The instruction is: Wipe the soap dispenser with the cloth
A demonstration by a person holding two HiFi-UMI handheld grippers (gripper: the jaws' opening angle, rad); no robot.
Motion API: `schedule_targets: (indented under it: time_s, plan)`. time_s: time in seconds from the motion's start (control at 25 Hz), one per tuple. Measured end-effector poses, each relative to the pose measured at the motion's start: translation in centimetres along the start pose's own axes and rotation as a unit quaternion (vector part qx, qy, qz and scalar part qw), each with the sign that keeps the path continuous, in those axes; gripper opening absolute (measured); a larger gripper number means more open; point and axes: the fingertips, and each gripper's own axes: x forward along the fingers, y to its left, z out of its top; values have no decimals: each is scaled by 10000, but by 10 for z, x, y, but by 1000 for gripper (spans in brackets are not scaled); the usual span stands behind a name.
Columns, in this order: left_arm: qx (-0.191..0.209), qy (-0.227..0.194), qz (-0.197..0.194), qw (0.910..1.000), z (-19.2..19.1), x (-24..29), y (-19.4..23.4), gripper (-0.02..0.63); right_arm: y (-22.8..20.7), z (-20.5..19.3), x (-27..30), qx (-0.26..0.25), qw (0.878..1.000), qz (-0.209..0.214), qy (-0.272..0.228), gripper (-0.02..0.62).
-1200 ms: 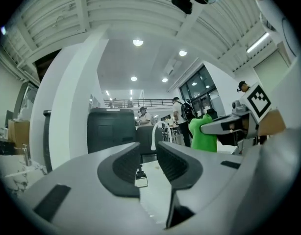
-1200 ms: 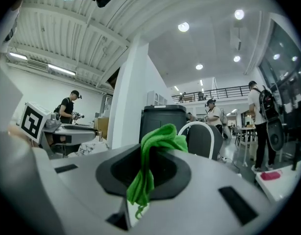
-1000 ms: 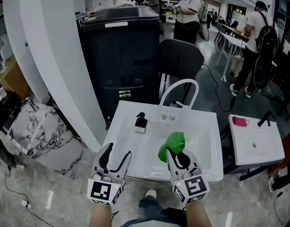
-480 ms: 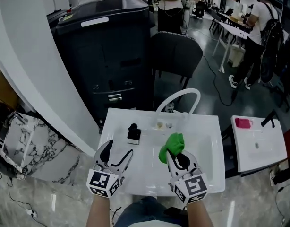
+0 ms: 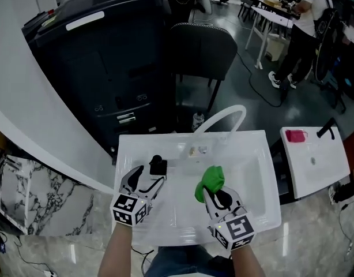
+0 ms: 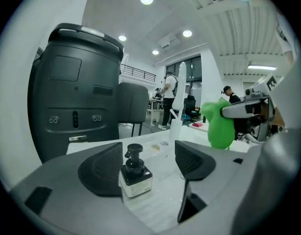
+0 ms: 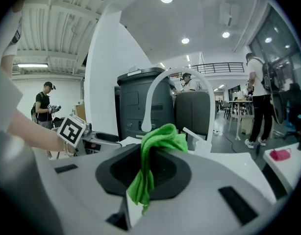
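The left gripper (image 5: 148, 178) has slid forward to the soap dispenser (image 5: 158, 166) at the sink's (image 5: 252, 154) ten o'clock. Its jaws have just spread wide and the bottle stands between them, unpressed. The right gripper (image 5: 216, 194), near six o'clock, clenches the green cloth (image 5: 210, 179).

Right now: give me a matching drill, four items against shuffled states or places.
1 dispenser
2 cloth
3 left gripper
4 faucet

a green, pinched in the right gripper
b white arch at the back of the sink
c black pump top, on the sink's left deck
d open, one jaw on each side of the dispenser

Pairs: 1-c, 2-a, 3-d, 4-b.
The left gripper's jaws have just been opening. The dispenser stands between them, not gripped.
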Motion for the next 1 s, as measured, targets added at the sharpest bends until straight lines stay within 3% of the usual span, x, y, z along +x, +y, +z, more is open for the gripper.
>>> schedule_targets:
  time_s: [0.24,0.52,0.56,0.64,0.68,1.0]
  plan:
    - [-251,307,-356,9986,-34,40,24,337,-1,-29,13,83,9985,-253,479,48]
    - [-146,297,-901,9954,-37,75,28,327,1,-46,25,160,9952,-511,814,48]
    - [-51,267,-895,9956,-37,77,29,300,1,-46,26,155,9951,-519,825,48]
    - [214,158,-808,9964,-35,78,29,128,2,-47,27,132,9949,-528,855,48]
    - [295,99,-789,9964,-34,78,29,107,2,-48,27,119,9947,-532,874,48]
    - [275,-59,-1054,9940,-33,77,27,104,4,-55,30,36,9937,-523,992,48]
